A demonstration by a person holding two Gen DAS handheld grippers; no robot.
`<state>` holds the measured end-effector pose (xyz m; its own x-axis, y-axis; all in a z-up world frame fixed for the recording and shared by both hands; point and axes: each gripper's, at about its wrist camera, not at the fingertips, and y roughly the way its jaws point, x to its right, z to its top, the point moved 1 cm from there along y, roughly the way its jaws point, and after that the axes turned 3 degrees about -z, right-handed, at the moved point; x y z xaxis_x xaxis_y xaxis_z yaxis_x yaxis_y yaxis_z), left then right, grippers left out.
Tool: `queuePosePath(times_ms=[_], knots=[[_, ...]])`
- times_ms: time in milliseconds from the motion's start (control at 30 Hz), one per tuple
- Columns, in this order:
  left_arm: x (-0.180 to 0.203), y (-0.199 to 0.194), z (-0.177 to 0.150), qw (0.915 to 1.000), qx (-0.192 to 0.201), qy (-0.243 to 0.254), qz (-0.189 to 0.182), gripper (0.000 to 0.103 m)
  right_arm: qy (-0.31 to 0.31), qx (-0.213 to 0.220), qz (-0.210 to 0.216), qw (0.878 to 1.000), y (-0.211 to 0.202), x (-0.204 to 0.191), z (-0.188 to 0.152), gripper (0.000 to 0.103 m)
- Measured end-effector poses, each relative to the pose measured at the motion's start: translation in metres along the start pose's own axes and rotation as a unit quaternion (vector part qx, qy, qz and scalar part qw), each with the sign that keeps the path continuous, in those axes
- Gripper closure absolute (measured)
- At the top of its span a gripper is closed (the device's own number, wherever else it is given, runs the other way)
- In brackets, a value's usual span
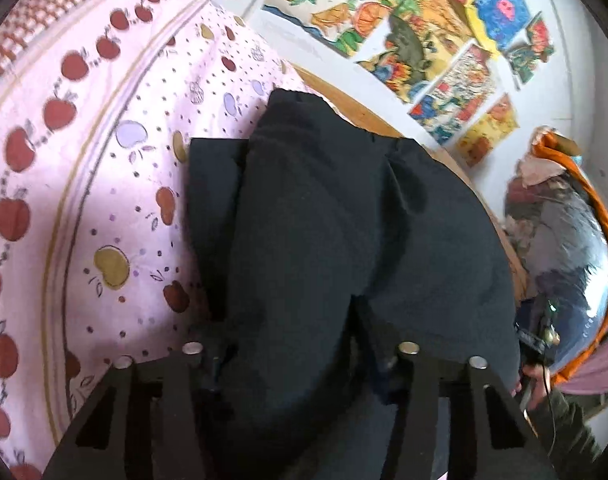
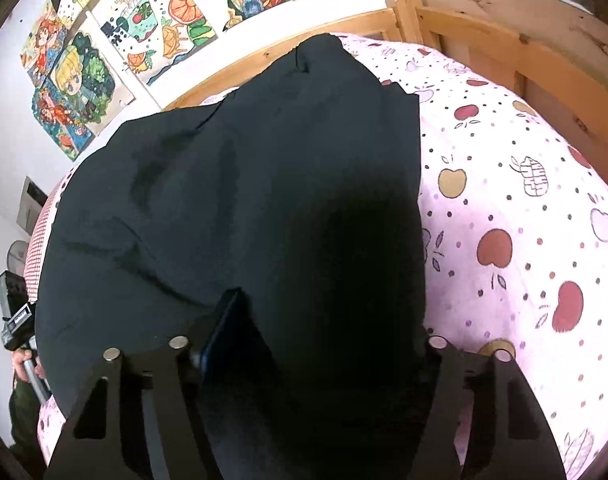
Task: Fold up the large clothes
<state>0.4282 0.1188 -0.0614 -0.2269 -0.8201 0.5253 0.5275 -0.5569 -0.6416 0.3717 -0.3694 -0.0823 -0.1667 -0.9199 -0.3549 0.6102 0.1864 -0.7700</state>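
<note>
On the bed sheet: mid-fold, both grippers' finger state unclear under the black garment. Next: lay flat, release.

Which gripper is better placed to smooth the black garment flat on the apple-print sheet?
Probably right. The right gripper faces the broad spread of the black garment, while the left gripper sits over a bunched fold near the edge of the pink apple-print bedsheet. Both sets of fingers are draped in cloth.

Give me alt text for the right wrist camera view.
A large black garment lies spread on a pink apple-print bedsheet, its near edge between the right gripper's fingers. Behind are a wooden bed frame and colourful drawings.
</note>
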Motion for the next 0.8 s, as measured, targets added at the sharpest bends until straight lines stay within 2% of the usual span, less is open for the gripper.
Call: queuePosePath(times_ms=[67, 167, 267, 467, 667, 800], knots=[[0.02, -0.002, -0.001, 0.9983, 0.005, 0.037, 0.045, 0.062, -0.003, 0.009, -0.008, 1.0, -0.003, -0.004, -0.003, 0.051], [0.05, 0.002, -0.005, 0.9894, 0.012, 0.098, 0.107, 0.066, -0.012, 0.019, -0.017, 1.0, -0.007, -0.01, -0.007, 0.059], [0.063, 0.002, -0.004, 0.9842, 0.02, 0.118, 0.131, 0.075, -0.01, 0.025, -0.021, 0.999, -0.009, -0.008, -0.006, 0.067], [0.069, -0.018, 0.002, 0.9842, 0.03, 0.122, 0.124, 0.084, 0.004, 0.039, -0.032, 0.999, -0.024, -0.013, 0.004, 0.084], [0.075, -0.051, 0.01, 0.9911, 0.053, 0.095, 0.076, 0.088, -0.008, 0.062, 0.003, 0.998, -0.054, -0.026, 0.013, 0.089], [0.084, -0.07, 0.018, 0.9895, 0.052, 0.108, 0.081, 0.089, -0.034, 0.085, 0.016, 0.996, -0.078, -0.047, 0.022, 0.09]])
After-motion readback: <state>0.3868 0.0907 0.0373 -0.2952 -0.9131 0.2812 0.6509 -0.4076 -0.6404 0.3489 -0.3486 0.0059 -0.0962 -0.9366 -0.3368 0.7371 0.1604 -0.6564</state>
